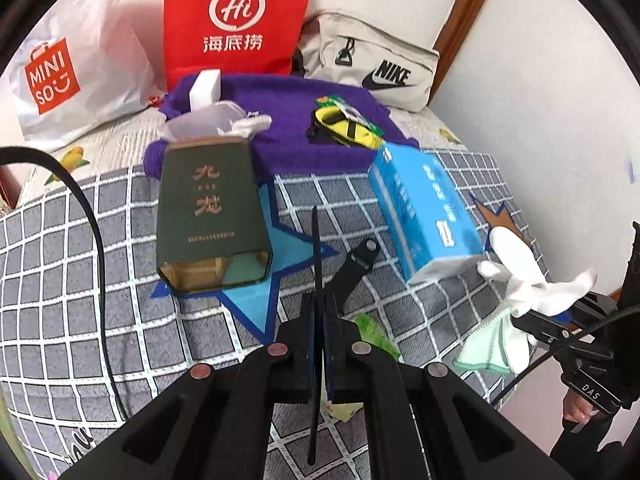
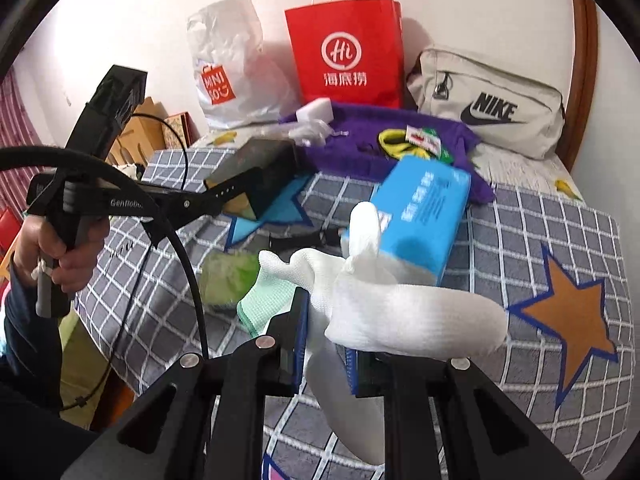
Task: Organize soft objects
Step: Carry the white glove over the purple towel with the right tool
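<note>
Our right gripper (image 2: 326,344) is clamped on a white knitted glove with a mint-green cuff (image 2: 384,304), held above the grey checked bedspread (image 2: 540,224), just in front of the blue tissue pack (image 2: 424,208). Our left gripper (image 1: 320,280) has its jaws pressed together with nothing between them, near the dark green hexagonal box (image 1: 208,208).
</note>
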### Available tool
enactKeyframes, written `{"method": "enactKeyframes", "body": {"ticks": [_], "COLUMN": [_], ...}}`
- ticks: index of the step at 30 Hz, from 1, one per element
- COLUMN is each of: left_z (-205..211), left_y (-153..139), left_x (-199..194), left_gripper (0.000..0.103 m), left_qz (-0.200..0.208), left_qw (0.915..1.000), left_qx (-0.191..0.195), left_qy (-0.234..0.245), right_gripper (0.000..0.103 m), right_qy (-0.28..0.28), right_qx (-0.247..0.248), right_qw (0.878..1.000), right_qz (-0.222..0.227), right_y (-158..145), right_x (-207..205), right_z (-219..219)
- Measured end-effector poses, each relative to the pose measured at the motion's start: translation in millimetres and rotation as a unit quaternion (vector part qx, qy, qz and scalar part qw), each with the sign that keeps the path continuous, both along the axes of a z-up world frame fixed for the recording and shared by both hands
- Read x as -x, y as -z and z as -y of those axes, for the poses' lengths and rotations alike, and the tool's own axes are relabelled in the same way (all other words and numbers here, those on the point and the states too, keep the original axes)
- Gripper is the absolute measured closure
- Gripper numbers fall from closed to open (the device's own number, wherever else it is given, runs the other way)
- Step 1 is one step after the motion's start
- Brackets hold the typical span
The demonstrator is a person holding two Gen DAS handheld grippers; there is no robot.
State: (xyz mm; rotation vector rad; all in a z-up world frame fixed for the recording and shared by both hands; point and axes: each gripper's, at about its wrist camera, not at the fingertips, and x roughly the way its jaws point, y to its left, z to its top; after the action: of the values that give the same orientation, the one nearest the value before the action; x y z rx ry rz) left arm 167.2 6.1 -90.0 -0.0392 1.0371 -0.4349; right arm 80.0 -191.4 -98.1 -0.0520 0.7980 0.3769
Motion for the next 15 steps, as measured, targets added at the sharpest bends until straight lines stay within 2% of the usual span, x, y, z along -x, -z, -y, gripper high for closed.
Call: {"method": "enactKeyframes", "body": {"ticks": [8, 15], "left_z": [-7, -12], "left_y": [-26, -38], "left_x": [-19, -56], "left_gripper": [0.099, 0.099], "left_qz": [0.021, 0.037], "left_qw": [0.9997, 0.9988], "left_qx": [-0.002, -0.005], "left_qy": [-0.013, -0.031], "right_gripper": [0.087, 0.087], "right_qy": [-0.002, 0.002], "right_qx": [-0.01, -0.012], "right_qw": [1.0, 0.999], "right_qz": [0.026, 0.041], "right_y": [-25, -39], "right_x": [-29, -81], "right_z": [1, 5]}}
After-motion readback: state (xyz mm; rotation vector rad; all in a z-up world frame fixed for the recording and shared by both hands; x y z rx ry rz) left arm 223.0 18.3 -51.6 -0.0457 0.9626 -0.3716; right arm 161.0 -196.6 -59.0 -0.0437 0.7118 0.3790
